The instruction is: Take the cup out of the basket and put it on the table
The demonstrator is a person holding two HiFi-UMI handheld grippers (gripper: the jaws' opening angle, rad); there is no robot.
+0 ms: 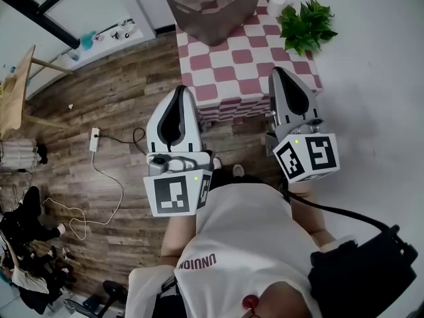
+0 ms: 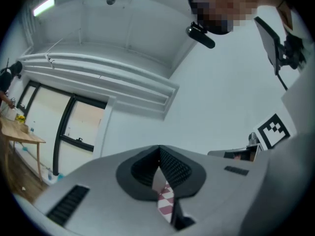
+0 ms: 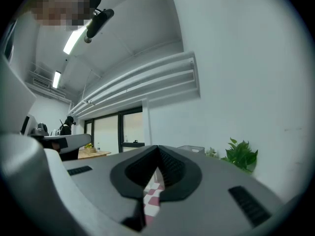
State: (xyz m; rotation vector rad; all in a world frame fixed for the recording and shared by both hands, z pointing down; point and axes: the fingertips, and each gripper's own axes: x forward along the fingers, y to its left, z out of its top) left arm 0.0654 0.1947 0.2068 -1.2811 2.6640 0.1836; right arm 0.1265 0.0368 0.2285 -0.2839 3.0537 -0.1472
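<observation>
Cup: not made out, presumed inside basket [image 1: 212,8] | left gripper [image 1: 180,93], right gripper [image 1: 278,73] held near side of basket, above table [image 1: 232,65] edge; jaws closed together, nothing gripped | task judged not begun: reach, grasp, lift-out, set-down all left.

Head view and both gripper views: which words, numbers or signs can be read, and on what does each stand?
"UNUIDN": red print on the person's white shirt, head view; the letters are warped, so the reading is uncertain.
Black-and-white marker cube on the left gripper, second marker cube on the right gripper: square code patterns, no words.
Gripper views: no readable text.
</observation>
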